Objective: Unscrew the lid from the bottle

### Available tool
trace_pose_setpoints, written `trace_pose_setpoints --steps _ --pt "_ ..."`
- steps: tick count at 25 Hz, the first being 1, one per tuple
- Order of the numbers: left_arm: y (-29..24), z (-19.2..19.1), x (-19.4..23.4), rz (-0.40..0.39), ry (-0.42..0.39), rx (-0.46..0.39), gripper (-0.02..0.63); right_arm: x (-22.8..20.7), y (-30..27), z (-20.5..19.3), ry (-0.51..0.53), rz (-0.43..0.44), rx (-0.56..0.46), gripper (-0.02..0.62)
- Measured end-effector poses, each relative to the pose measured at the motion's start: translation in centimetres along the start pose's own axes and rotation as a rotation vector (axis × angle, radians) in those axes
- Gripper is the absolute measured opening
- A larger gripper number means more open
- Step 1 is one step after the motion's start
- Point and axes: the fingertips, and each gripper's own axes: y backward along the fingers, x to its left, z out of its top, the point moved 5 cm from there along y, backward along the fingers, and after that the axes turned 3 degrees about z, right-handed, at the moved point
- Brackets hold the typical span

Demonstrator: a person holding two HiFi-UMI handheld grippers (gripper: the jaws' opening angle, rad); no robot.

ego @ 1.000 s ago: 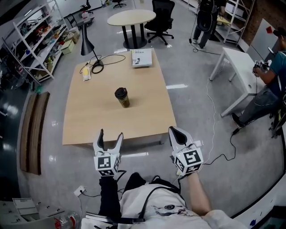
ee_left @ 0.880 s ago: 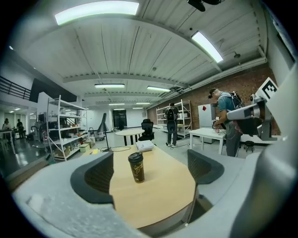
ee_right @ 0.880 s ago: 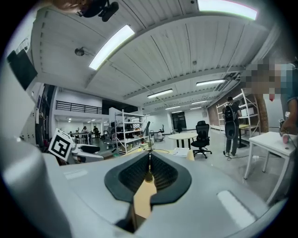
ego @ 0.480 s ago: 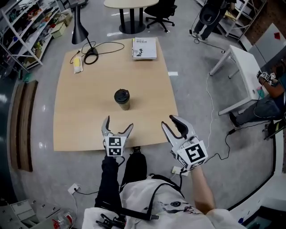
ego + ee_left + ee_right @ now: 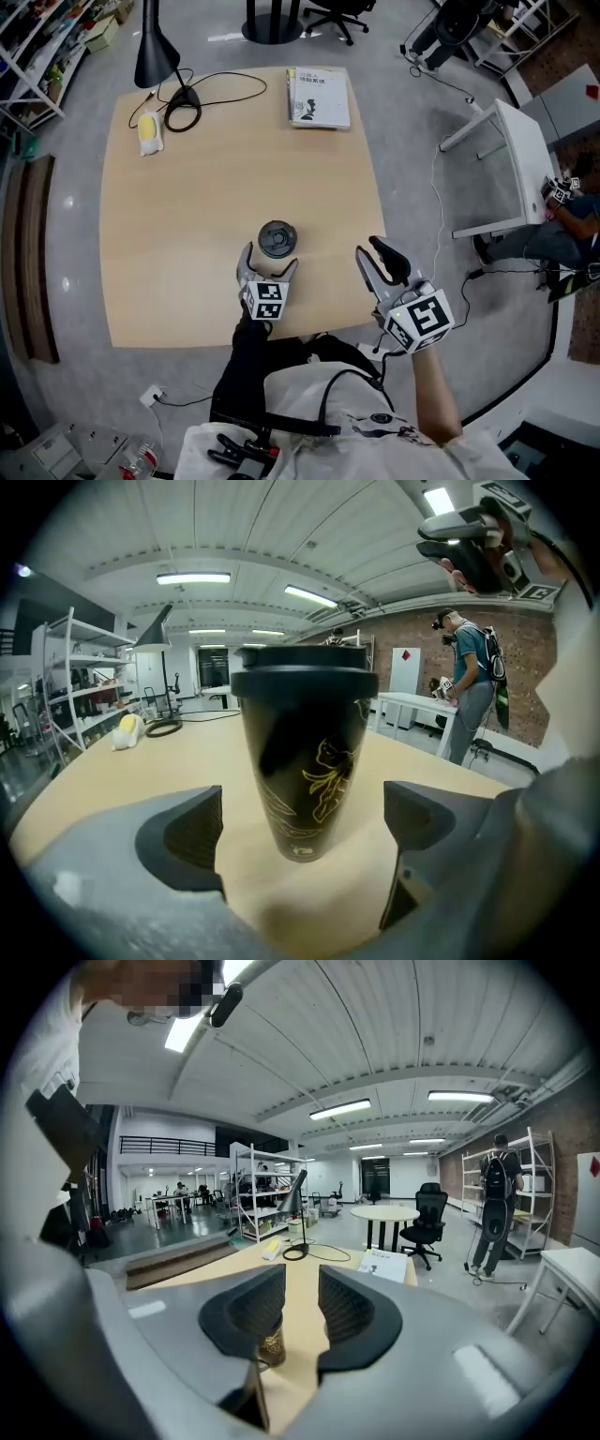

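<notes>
At the near edge of the pale tabletop (image 5: 187, 234), the left tool (image 5: 269, 265) is held wide open, its jaws just opened. The lidded black bottle (image 5: 277, 238) stands untouched between them. The right tool (image 5: 368, 247), empty, has just been narrowed to a slit. A book (image 5: 319, 97) and a lamp (image 5: 155, 56) are set farther off, and beyond them a grey floor (image 5: 412, 141) is seen.

Free rm round bottle (image 5: 277, 239) on table (image 5: 178, 244); lamp (image 5: 156, 58) & book (image 5: 319, 97) well apart, at far edge

You have one bottle (image 5: 277, 238), one lamp (image 5: 155, 56), one booklet (image 5: 319, 97) and one yellow object (image 5: 149, 133) on the wooden table (image 5: 206, 216). Beside that table stands one white table (image 5: 521, 141)
</notes>
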Motion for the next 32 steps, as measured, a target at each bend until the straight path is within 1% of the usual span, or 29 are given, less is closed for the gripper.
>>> trace_pose_setpoints --steps 2,5,9,12,13,14,18,19,20,22,23,24,25,28,30,31,32 --pt "-1.1 0.3 -0.3 -0.02 -0.005 -0.007 0.551 -0.5 -1.1 -0.5 -0.008 -0.008 0.033 0.1" --pt "-2.3 0.4 -0.7 -0.04 -0.015 -0.029 0.551 -0.8 -2.2 -0.8 0.006 -0.006 0.067 0.1" --pt "-3.6 1.0 -0.8 -0.032 -0.028 -0.077 0.551 -1.8 -2.7 -1.4 0.003 -0.013 0.103 0.098" --pt "-4.3 1.5 -1.0 -0.052 -0.042 -0.08 0.542 -2.8 -2.5 -2.5 -0.014 -0.033 0.136 0.095" --pt "-4.4 1.6 -1.1 -0.062 -0.047 -0.078 0.526 -3.1 -2.5 -2.8 -0.02 -0.039 0.143 0.095" --pt "-4.5 1.7 -1.2 -0.066 -0.052 -0.076 0.483 -3.4 -2.5 -3.0 -0.028 -0.044 0.146 0.095" --pt "-4.8 2.0 -0.8 -0.066 -0.077 -0.047 0.437 -3.8 -2.8 -3.7 -0.049 -0.049 0.149 0.092" --pt "-4.9 2.1 -0.7 -0.071 -0.071 -0.036 0.431 -3.8 -2.9 -4.0 -0.052 -0.049 0.151 0.092" --pt "-5.0 2.2 -0.6 -0.078 -0.049 -0.025 0.424 -3.8 -3.0 -4.2 -0.055 -0.047 0.153 0.091" --pt "-5.0 2.7 -0.1 -0.096 0.037 -0.011 0.407 -3.6 -3.3 -4.5 -0.064 -0.034 0.154 0.091" --pt "-4.9 3.2 0.0 -0.106 0.074 -0.012 0.407 -3.5 -3.5 -4.6 -0.065 -0.022 0.151 0.091" --pt "-4.7 3.7 0.1 -0.117 0.092 -0.019 0.405 -3.3 -3.8 -4.6 -0.065 -0.006 0.145 0.091" --pt "-4.6 4.3 -0.1 -0.129 0.092 -0.031 0.405 -3.2 -4.1 -4.6 -0.063 0.012 0.136 0.091" --pt "-3.5 7.0 -0.9 -0.159 0.024 -0.077 0.405 -2.7 -5.4 -3.9 -0.037 0.077 0.101 0.091" --pt "-2.0 9.8 -1.3 -0.169 -0.031 -0.13 0.405 -2.0 -6.2 -2.4 0.012 0.152 0.066 0.098" --pt "-1.1 11.4 -1.6 -0.172 -0.06 -0.159 0.405 -1.3 -6.4 -1.2 0.043 0.208 0.048 0.125" --pt "-0.1 12.9 -2.1 -0.175 -0.086 -0.188 0.405 -0.5 -6.5 0.0 0.074 0.277 0.04 0.177"
